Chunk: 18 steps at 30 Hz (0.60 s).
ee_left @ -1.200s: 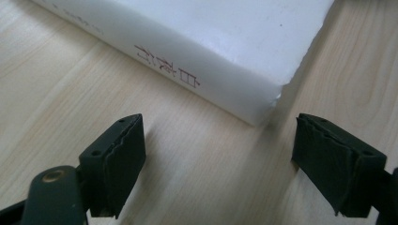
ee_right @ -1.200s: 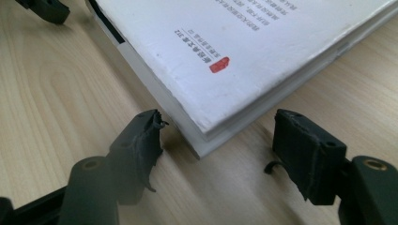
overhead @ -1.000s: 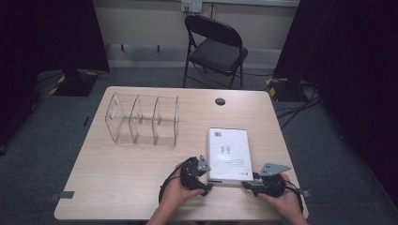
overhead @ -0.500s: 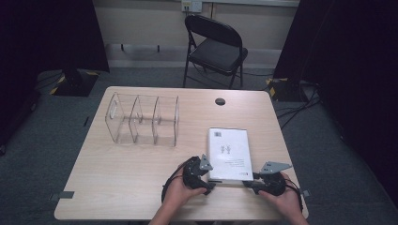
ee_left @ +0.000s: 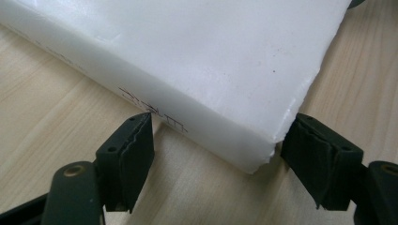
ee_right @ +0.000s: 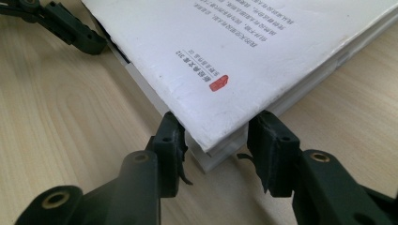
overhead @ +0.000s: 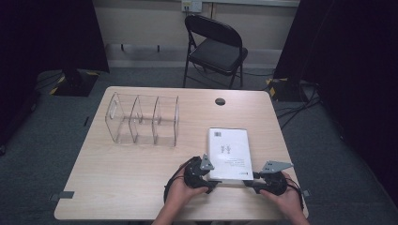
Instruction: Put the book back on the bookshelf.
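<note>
Left of the thick white paperback book (overhead: 228,153), the left gripper (ee_left: 218,157) has edged inward since a second ago; its jaws now stand open astride the near spine corner. At the book's right near corner, the right gripper (ee_right: 216,152) straddles the page edges, jaws open, unclamped. The book still lies flat, so a two-handed lift looks imminent.

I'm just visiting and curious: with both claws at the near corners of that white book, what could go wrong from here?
The left gripper straddles a corner of the thick white paperback book with wide jaws; it might slip off. The right gripper sits at the cover's edge and may pinch only loose pages, bending them. Lifted unevenly, the book could sag open.
</note>
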Each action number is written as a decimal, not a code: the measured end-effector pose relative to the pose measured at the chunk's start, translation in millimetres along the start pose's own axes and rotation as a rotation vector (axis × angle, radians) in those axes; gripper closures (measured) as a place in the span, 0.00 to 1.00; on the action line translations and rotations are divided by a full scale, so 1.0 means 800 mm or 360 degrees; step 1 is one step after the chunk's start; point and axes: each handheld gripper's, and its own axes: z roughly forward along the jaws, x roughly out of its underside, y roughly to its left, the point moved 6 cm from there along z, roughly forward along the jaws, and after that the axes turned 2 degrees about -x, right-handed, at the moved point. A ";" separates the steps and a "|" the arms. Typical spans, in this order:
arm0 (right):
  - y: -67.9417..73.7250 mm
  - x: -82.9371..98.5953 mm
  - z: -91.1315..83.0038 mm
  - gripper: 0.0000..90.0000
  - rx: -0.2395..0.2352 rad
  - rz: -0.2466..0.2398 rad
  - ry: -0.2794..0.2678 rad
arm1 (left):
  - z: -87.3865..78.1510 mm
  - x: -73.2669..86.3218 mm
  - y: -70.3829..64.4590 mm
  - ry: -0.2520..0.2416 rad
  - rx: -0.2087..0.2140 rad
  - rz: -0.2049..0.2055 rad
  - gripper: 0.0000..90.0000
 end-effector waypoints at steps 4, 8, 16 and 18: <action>0.000 -0.002 -0.001 0.65 -0.0021 0.0033 -0.0013 | 0.001 -0.001 0.000 -0.0007 0.0005 -0.0002 0.28; 0.000 -0.004 -0.004 0.66 -0.0033 0.0038 -0.0040 | 0.001 -0.001 0.000 0.0000 0.0008 -0.0001 0.28; 0.001 -0.014 -0.007 0.69 -0.0056 0.0067 -0.0102 | -0.002 -0.001 0.007 0.0013 -0.0077 0.0008 0.19; 0.001 -0.016 -0.007 0.69 -0.0061 0.0059 -0.0109 | -0.007 -0.002 0.008 -0.0018 -0.0070 0.0011 0.18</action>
